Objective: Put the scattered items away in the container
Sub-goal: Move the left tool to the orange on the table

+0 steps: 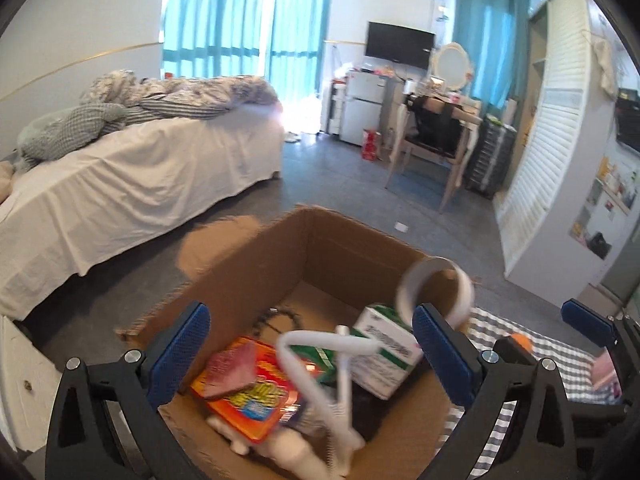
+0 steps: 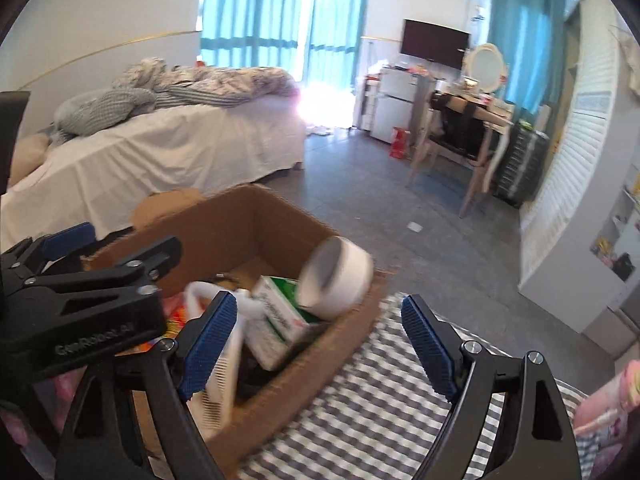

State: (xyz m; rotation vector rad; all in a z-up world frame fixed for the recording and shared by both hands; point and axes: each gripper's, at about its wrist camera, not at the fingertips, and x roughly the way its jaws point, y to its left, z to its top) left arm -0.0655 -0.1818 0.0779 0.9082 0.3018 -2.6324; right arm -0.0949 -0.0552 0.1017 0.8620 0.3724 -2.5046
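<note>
Sitting on the checked cloth (image 2: pixel 360 412) of the worktop is the cardboard box (image 1: pixel 352 248), and most of the things are in it. A white roll of tape (image 2: pixel 338 276) is at the right edge of the box, tipped on its side and blurry, so I cannot tell if it rests on the rim or is in the air. The left hand-held gripper (image 1: pixel 310 354) is over the box with its two blue fingers wide apart and nothing between them. The right hand-held gripper (image 2: pixel 318 344) is just beside the box's right wall, also wide apart and holding nothing. Inside the box lie a white and green carton (image 1: pixel 384 356), an orange packet (image 1: pixel 256 400) with a pink thing on top, and a white bendy clip stand (image 1: pixel 340 396). I think the tape roll is light and stiff, with a smooth side that could slip or roll away. It looks best to pinch it across its flat ring wall, one finger in the hole and one outside. The carton looks light with hard flat sides, so the two long faces are good places to hold. The bendy stand looks springy and may swing, so I would hold it low by the clip. Something pink (image 2: pixel 604 400) lies on the cloth at the far right, maybe left to tidy, but it is too blurry to name.
</note>
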